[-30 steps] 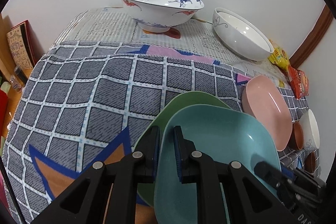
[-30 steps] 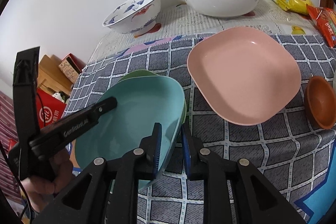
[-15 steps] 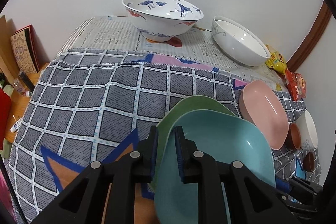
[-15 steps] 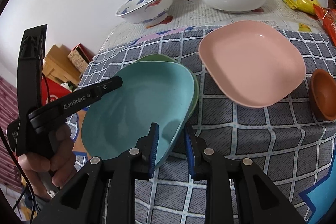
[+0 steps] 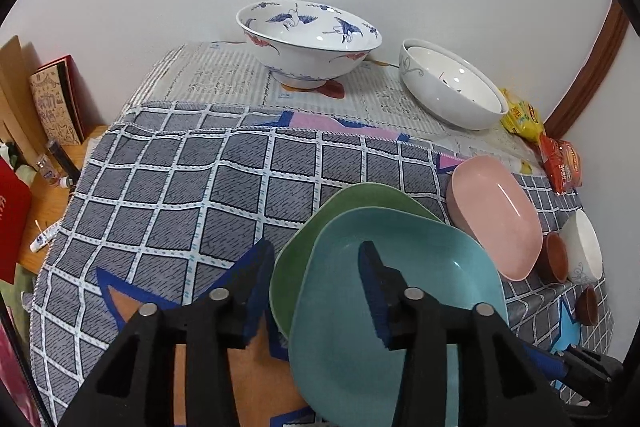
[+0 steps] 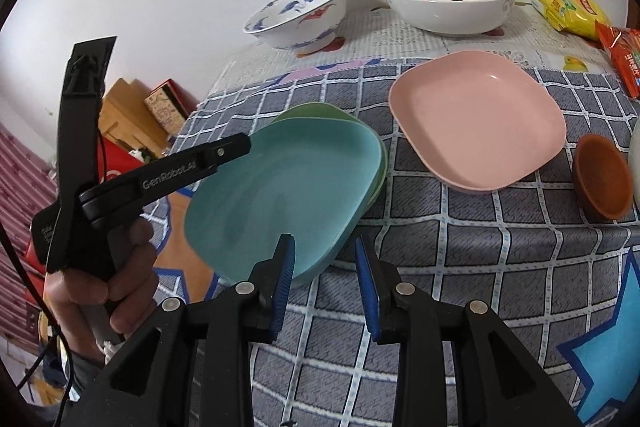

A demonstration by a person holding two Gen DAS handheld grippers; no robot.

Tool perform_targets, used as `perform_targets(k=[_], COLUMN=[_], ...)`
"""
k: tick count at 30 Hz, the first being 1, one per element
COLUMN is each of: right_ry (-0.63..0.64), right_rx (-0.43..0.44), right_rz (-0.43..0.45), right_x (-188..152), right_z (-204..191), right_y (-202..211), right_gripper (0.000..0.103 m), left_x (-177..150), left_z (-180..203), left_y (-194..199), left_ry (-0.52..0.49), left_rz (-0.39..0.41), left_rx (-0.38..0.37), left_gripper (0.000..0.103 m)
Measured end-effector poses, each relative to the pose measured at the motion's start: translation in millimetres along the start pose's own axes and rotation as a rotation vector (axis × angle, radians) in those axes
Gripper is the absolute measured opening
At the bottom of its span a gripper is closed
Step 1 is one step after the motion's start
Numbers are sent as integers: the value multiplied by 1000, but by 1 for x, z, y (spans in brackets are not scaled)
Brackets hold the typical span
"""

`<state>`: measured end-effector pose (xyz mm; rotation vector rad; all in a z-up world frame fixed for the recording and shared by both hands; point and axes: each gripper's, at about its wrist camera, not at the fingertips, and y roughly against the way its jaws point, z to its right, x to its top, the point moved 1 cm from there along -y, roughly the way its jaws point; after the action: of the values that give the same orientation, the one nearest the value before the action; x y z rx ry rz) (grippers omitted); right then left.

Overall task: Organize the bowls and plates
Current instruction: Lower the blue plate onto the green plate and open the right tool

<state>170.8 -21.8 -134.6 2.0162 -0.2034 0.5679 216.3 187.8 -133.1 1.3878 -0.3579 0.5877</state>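
Observation:
A teal plate [image 5: 392, 291] lies on a green plate [image 5: 320, 239] on the checked cloth, shifted toward me. My left gripper [image 5: 314, 267] straddles the near left rims of both plates. Its jaws are opening and the pads stand clear of the rims. In the right wrist view my right gripper [image 6: 325, 261] hangs at the teal plate's [image 6: 288, 187] near corner. Its jaws are opening too, and only the corner's edge and cloth show between them. One left finger [image 6: 228, 153] reaches over that plate's far left rim, held by a person's hand [image 6: 108, 279].
A pink plate [image 6: 476, 123] sits right of the stack, with a small brown dish [image 6: 600, 179] beyond it. A crane-painted bowl [image 5: 308, 43] and nested white bowls [image 5: 452, 87] stand at the back. Snack packets [image 6: 568, 11] lie back right. The table's left edge [image 5: 72, 211] drops to boxes.
The left jaws, shut on the teal plate's rim before, have sprung apart. The right jaws have widened off its corner. The teal plate now rests on the green one.

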Motion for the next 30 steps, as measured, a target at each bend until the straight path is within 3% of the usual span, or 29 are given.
perform_targets(k=[8, 14, 19, 30], right_ry=[60, 51, 66, 52], right_rx=[46, 54, 42, 84], right_rz=[7, -12, -19, 45], right_x=[-11, -14, -18, -10], right_z=[-11, -14, -15, -15], right_y=[14, 1, 0, 11], right_gripper=[31, 32, 32, 32], left_x=[-4, -11, -22, -36], left_z=[-1, 0, -7, -22], left_y=[12, 18, 12, 21], left_ry=[13, 5, 10, 58], left_rz=[5, 1, -30, -21], left_rx=[10, 20, 71, 33], left_gripper=[45, 45, 46, 46])
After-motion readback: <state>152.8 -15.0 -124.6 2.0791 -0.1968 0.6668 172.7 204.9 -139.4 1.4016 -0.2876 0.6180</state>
